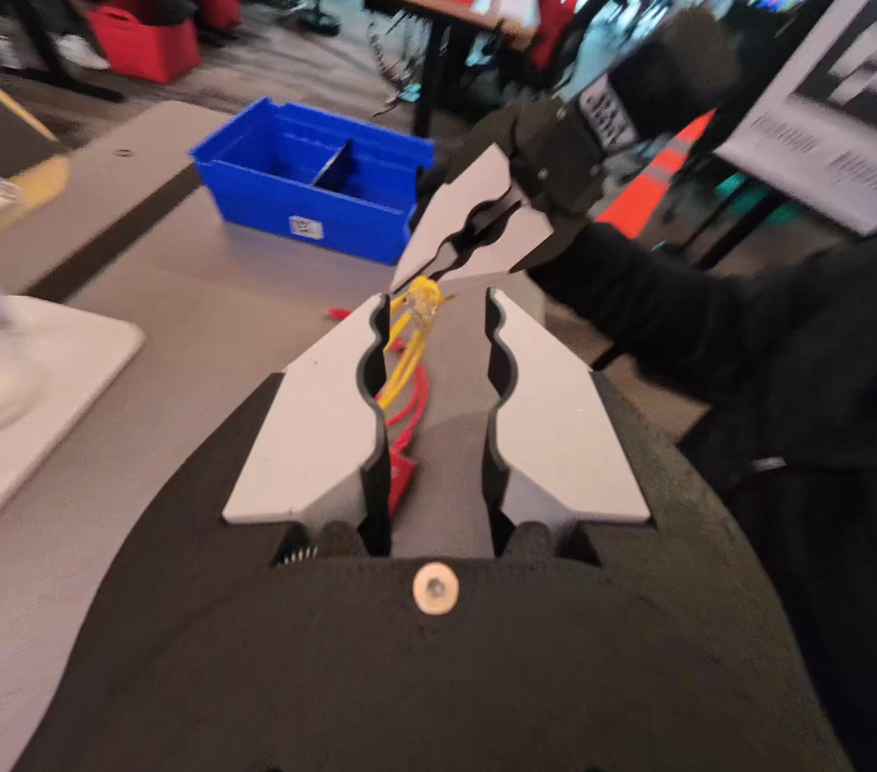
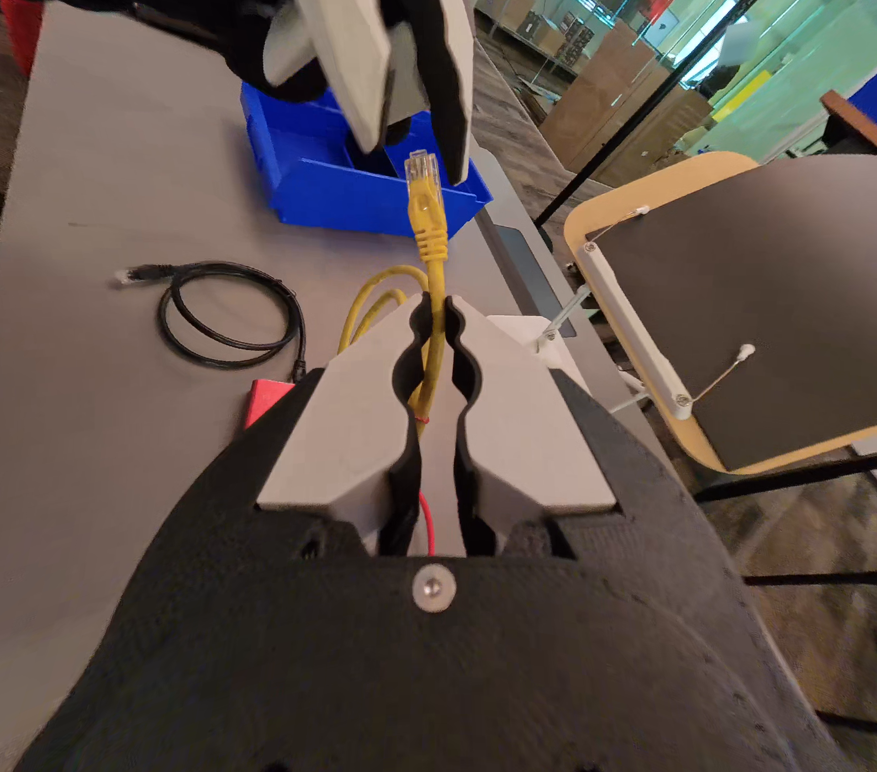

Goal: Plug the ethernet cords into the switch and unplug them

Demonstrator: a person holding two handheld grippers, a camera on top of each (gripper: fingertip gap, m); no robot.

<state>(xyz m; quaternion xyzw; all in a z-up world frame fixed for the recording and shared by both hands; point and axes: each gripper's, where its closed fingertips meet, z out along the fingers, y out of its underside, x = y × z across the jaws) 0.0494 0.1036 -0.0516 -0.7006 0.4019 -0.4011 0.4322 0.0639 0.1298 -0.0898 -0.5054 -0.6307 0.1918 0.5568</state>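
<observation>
So the right gripper (image 2: 434, 303) is clamped on the yellow ethernet cord (image 2: 429, 222), plug pointing up. Left gripper (image 2: 413, 160) hangs spread apart just above it, gripping nothing.

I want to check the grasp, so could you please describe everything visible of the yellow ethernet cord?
The yellow ethernet cord is thin and rubbery-looking, with a ribbed yellow boot and a clear plastic plug pointing away from the camera. The right gripper is shut on it just below the boot; slack loops behind. The open left gripper straddles the plug, apparently not touching.
</observation>
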